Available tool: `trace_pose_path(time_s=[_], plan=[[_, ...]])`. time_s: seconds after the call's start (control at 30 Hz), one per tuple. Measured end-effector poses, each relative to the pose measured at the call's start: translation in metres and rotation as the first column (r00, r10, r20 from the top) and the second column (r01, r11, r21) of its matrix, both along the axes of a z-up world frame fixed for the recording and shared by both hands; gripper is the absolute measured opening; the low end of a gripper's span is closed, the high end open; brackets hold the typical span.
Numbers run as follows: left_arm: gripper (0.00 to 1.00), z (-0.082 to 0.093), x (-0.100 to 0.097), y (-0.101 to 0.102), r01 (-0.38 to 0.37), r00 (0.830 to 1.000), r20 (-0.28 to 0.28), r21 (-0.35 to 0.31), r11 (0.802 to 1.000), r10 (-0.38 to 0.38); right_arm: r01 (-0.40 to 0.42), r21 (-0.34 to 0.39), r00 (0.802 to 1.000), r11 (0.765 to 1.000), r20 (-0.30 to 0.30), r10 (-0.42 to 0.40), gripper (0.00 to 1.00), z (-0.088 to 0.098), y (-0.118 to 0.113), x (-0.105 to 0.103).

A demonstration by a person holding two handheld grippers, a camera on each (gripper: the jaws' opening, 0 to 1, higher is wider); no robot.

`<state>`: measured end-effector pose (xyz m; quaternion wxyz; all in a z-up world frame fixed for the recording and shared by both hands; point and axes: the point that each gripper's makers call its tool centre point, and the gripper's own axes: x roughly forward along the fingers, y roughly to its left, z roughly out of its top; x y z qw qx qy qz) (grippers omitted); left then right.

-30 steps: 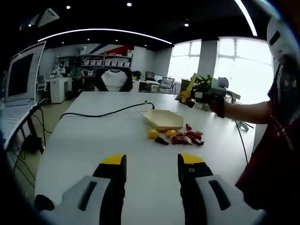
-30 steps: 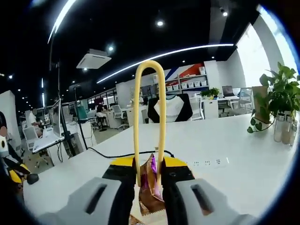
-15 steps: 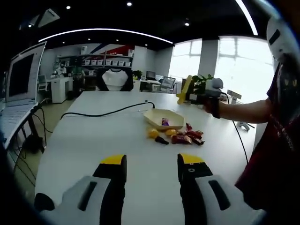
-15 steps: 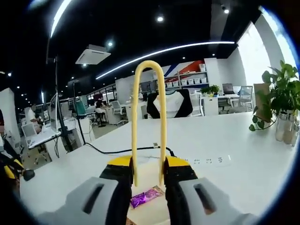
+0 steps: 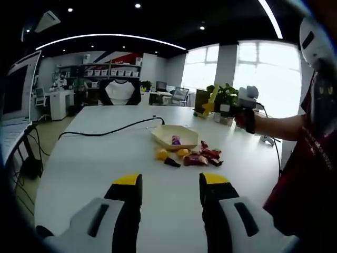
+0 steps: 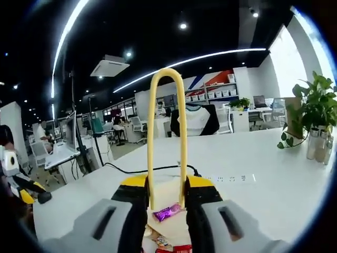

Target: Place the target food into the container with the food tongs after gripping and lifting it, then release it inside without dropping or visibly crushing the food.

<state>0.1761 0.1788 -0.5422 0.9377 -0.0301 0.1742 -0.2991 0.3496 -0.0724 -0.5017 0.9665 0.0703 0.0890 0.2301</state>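
Aloft, the right gripper [image 6: 166,197] clasps yellow tongs [image 6: 167,132] over the container [image 5: 174,136]

One bowl [image 5: 174,138], roughly six snacks [image 5: 199,157].

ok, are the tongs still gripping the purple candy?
No. In the right gripper view the purple candy lies in the container, below the tongs, whose arms have nothing between them.
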Motion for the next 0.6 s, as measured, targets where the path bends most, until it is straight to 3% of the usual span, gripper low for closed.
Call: trace_pose_path(time_s=[0.33,0.6], plan=[[0.46,0.002,0.002,-0.01,0.029,0.999,0.012,-0.001,1.0,-0.029,0.043,0.035,0.998,0.998,-0.038,-0.042,0.23,-0.015,-0.013,-0.032],[0.46,0.014,0.01,-0.008,0.027,0.998,0.048,0.003,1.0,-0.027,0.081,0.044,0.997,0.996,-0.01,-0.081,0.23,-0.004,-0.033,-0.048]])
